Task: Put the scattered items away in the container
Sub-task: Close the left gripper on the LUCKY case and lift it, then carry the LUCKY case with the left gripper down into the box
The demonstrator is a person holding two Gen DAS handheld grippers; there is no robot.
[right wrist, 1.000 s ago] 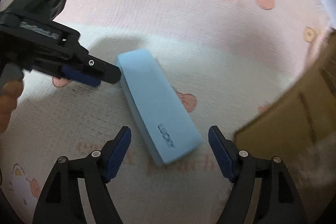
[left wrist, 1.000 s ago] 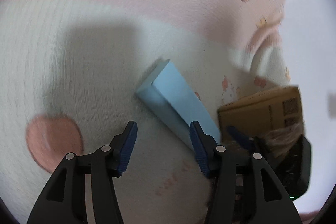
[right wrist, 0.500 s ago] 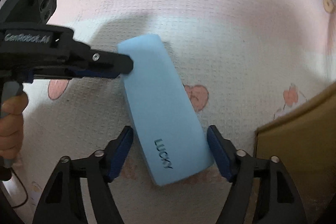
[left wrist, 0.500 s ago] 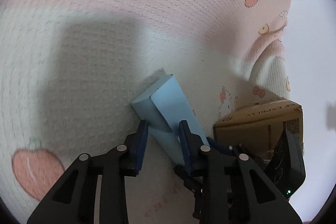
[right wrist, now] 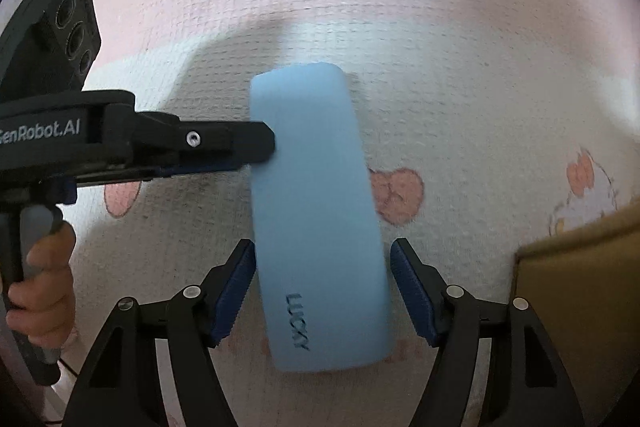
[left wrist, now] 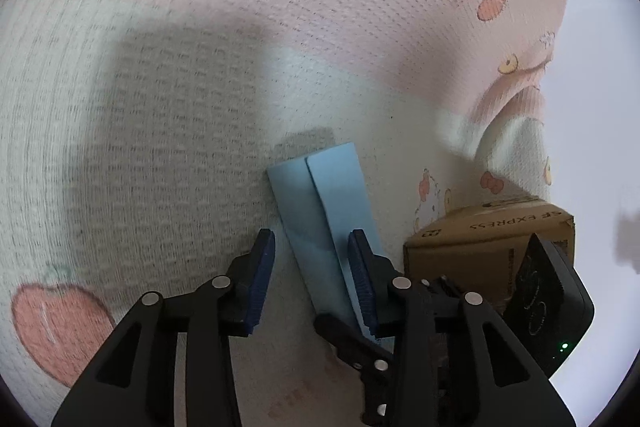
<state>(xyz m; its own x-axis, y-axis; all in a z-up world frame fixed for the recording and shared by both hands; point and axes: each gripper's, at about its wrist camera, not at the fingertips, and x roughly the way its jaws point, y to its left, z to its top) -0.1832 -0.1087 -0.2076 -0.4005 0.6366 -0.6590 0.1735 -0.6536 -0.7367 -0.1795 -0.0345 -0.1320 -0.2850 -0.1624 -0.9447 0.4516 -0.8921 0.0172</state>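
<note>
A light blue glasses case (right wrist: 312,207) marked LUCKY lies flat on a pink and cream blanket (right wrist: 460,67). My right gripper (right wrist: 322,291) straddles the case's near end from above, with a thin gap at each pad. My left gripper (left wrist: 312,279) straddles the same case (left wrist: 324,215) from the side. Its jaws are opening, its right pad sits close against the case, and its left pad stands clear. In the right wrist view a finger (right wrist: 224,143) of the left gripper reaches in from the left to the case's long edge. Nothing is lifted.
A brown cardboard box (left wrist: 488,227) stands on the blanket just right of the case, also seen as the cardboard box (right wrist: 580,287) at the lower right edge. A hand (right wrist: 40,287) holds the left gripper's handle. Cartoon prints dot the blanket (left wrist: 160,107).
Both grippers moved in over the case, and the right one tipped further down. The left jaws narrowed around the case, then widened a little. The case now points straighter away in both views.
</note>
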